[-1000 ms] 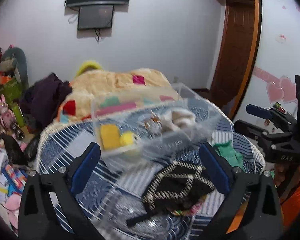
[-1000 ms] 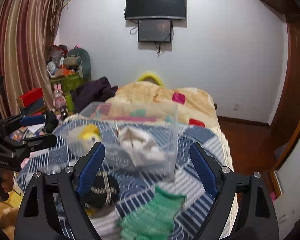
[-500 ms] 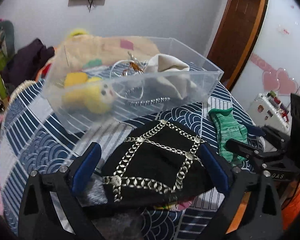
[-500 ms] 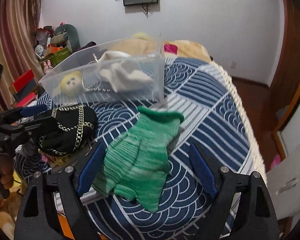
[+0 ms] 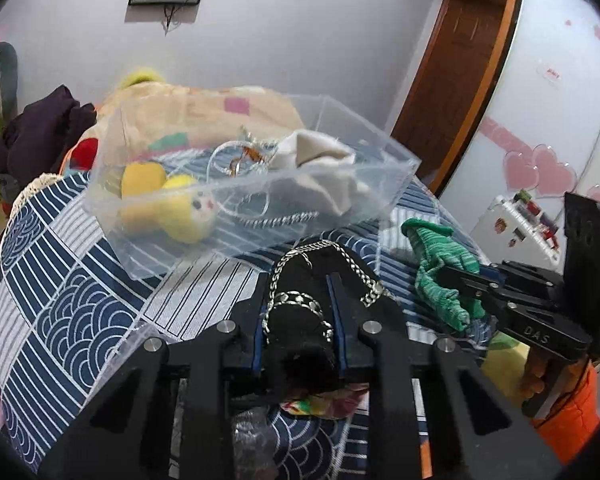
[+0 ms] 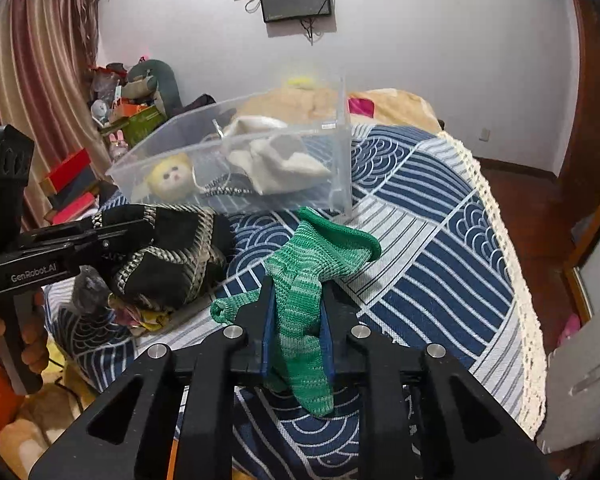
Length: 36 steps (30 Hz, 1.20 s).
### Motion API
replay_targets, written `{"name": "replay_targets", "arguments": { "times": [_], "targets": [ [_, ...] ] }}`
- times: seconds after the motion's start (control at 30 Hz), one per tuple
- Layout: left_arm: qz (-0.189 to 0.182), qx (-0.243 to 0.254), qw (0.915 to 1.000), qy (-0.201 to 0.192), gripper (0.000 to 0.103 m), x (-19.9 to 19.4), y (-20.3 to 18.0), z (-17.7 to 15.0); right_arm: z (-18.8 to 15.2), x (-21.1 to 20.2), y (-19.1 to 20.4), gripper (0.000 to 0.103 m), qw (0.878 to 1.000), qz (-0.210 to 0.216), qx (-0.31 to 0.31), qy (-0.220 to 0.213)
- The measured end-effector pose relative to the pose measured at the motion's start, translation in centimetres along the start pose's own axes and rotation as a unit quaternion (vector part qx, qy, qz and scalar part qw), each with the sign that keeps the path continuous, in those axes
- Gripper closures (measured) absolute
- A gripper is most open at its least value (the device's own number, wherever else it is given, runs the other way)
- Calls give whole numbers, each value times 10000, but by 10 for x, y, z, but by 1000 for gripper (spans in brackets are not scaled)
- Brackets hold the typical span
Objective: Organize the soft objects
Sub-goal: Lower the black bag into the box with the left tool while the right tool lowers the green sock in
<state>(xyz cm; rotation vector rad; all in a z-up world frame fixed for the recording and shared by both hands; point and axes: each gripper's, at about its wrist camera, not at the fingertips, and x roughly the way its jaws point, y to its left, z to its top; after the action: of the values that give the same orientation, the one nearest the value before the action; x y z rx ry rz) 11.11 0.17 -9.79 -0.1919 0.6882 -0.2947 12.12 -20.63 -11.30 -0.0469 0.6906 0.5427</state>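
Green glove [image 6: 304, 304] beside clear bin [image 6: 340, 160], toys inside.

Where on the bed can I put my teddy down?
The bare quilt right of the green glove, out to the lace edge. Also left of the bin. It's crowded between the black pouch and the bin, where both claws grip.

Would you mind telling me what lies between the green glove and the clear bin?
Only bare quilt separates the green glove from the clear bin, per the right wrist view.
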Motion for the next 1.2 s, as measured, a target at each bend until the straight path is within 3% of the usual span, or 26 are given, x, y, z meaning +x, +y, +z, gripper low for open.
{"name": "replay_targets", "arguments": {
  "times": [0.4, 0.8, 1.0, 1.2],
  "targets": [
    [29, 62, 9967, -806, 82, -51, -2, 29, 33, -36, 19, 86, 9971, 109, -182, -729],
    [490, 91, 9856, -1617, 83, -75, 16, 80, 85, -18, 35, 86, 9911, 152, -453, -1245],
    [610, -1, 9837, -1694, 83, -57, 31, 100, 108, 6, 43, 86, 9907, 182, -566, -1223],
    [678, -160, 9874, -1418, 83, -16, 49, 108, 116, 40, 54, 86, 9927, 221, -762, -908]
  ]
}}
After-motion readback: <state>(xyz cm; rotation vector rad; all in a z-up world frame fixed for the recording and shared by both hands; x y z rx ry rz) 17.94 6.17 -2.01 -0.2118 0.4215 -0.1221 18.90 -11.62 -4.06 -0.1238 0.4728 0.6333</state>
